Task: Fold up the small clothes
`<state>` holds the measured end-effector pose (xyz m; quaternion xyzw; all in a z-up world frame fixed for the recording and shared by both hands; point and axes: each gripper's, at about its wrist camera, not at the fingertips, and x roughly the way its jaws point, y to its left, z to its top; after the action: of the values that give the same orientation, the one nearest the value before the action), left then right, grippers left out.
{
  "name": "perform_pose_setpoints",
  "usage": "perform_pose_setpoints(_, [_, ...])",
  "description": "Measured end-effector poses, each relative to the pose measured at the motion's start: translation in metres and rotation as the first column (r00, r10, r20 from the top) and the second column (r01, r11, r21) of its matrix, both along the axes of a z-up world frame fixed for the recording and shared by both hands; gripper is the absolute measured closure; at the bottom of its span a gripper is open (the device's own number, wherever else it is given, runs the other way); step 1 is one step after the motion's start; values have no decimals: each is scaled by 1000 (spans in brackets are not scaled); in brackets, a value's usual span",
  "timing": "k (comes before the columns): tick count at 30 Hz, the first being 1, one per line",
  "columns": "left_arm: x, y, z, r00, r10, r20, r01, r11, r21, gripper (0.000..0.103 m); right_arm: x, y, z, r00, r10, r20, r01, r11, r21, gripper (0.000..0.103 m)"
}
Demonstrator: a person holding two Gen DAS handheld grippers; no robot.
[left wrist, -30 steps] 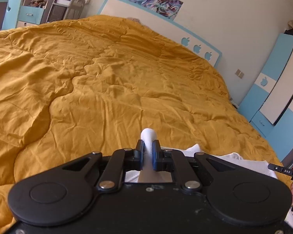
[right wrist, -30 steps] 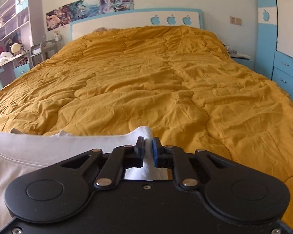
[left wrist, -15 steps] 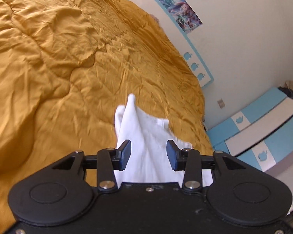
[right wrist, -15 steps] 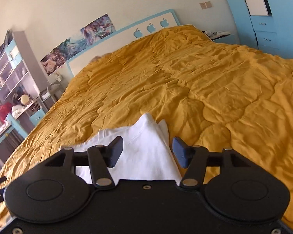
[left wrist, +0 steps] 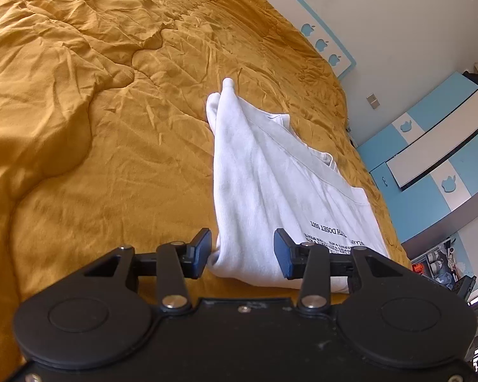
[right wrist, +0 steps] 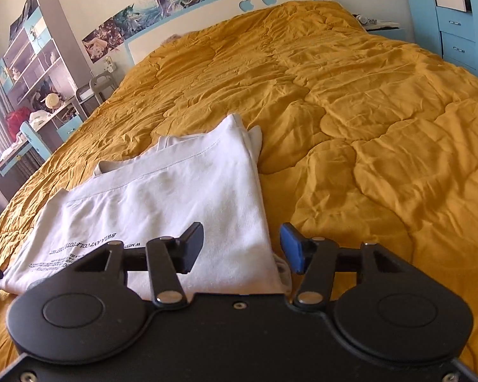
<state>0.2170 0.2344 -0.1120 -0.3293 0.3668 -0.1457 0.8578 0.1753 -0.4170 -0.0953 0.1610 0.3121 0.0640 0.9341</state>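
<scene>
Now: one fold laid, both grippers let go

White T-shirt (right wrist: pixel 181 197) lies folded over itself on the orange quilt (right wrist: pixel 382 121), printed text upward. Left gripper (left wrist: pixel 242 248) has just opened and right gripper (right wrist: pixel 242 245) has narrowed a little; neither presses on the cloth. Further folds probably remain.

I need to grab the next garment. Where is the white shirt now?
The white shirt lies folded on the yellow quilt, just ahead of both grippers' open fingers, in both wrist views.

Wide bare yellow quilt (right wrist: pixel 382 127) all round, only the folded white shirt (right wrist: pixel 175 197) just ahead.
</scene>
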Motion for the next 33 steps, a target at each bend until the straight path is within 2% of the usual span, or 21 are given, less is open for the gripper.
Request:
perform_pose_setpoints(2, [3, -1, -1, 1000, 4, -2, -4, 1000, 0, 60, 1, 0, -1, 1000, -9, -10, 9, 1000, -8, 94])
perform_pose_setpoints(6, [3, -1, 1, 999, 17, 33, -17, 1000, 5, 64, -5, -11, 1, 999, -36, 4, 36, 998, 53, 95])
perform_pose_setpoints(9, [1, -1, 7, 998, 25, 59, -26, 1000, 10, 64, -7, -12, 3, 1000, -22, 2, 22, 998, 53, 95])
perform_pose_setpoints(12, [7, -3, 7, 999, 11, 51, -12, 1000, 17, 64, -3, -9, 2, 1000, -6, -22, 7, 1000, 23, 92])
perform_pose_setpoints(14, [10, -5, 6, 999, 5, 43, -7, 999, 32, 65, -1, -6, 1, 1000, -5, -28, 6, 1000, 7, 82])
perform_pose_setpoints(15, [11, -6, 5, 999, 6, 39, -7, 999, 33, 67, 0, -5, 0, 1000, 2, -28, -2, 1000, 8, 81])
perform_pose_setpoints(17, [14, -7, 2, 1000, 8, 26, -8, 1000, 29, 88, 3, -3, -3, 999, 9, -38, -9, 1000, 0, 80])
perform_pose_setpoints(18, [15, -6, 0, 1000, 13, 23, -13, 1000, 20, 100, 4, -3, -4, 999, 12, -39, -12, 1000, 9, 80])
perform_pose_setpoints(19, [15, -5, -1, 1000, 22, 20, -22, 1000, 10, 100, 4, -3, -4, 999, 14, -37, -14, 1000, 14, 82])
perform_pose_setpoints(20, [14, -3, -2, 999, 26, 18, -26, 1000, -4, 101, 3, -3, -4, 999, 13, -31, -13, 1000, 14, 94])
perform_pose_setpoints(21, [13, -2, -2, 999, 27, 21, -27, 1000, -11, 102, 2, -4, -3, 1000, 8, -27, -8, 1000, 19, 95])
perform_pose_setpoints(25, [8, -2, 2, 999, 28, 42, -26, 999, -30, 103, -2, -11, 0, 1000, -3, -12, 3, 998, 63, 97])
perform_pose_setpoints(30, [-11, 12, 15, 988, 77, 135, -51, 981, -185, 103, -19, -25, 14, 999, -28, 43, 20, 986, 166, 98])
perform_pose_setpoints(33, [-16, 14, 22, 990, 50, 132, -24, 982, -187, 103, -30, -32, 21, 998, -18, 58, 6, 982, 189, 99])
